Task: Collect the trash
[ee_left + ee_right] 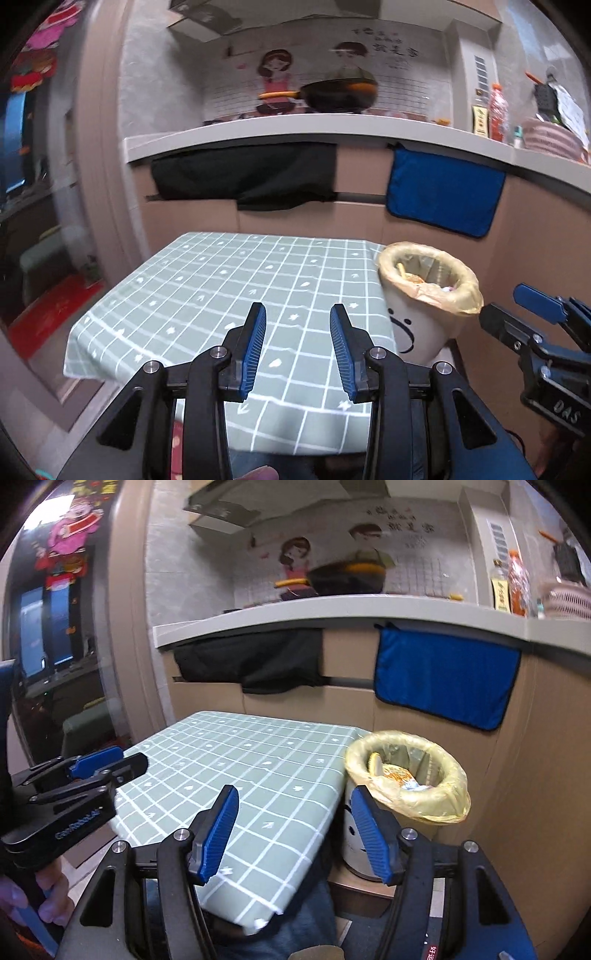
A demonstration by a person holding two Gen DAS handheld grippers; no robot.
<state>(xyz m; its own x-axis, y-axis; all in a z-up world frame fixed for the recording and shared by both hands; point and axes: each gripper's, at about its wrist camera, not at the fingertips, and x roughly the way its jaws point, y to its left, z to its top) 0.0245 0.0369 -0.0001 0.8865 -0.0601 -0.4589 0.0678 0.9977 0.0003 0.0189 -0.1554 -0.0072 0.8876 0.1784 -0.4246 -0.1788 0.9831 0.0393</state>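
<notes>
Beside table: lined bin (406, 794) w/ trash.

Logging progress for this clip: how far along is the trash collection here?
Looks finished or nearly so. Done: wrappers and scraps sit inside the yellow-lined trash bin beside the table, and the checked tablecloth shows no litter. In hand: nothing; the left gripper and right gripper hover with jaws open and empty. Left: nothing visible to pick up.

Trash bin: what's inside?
The trash bin has a yellow liner holding crumpled wrappers in orange and white. Anything beneath them, and the bin's bottom, is covered.
</notes>
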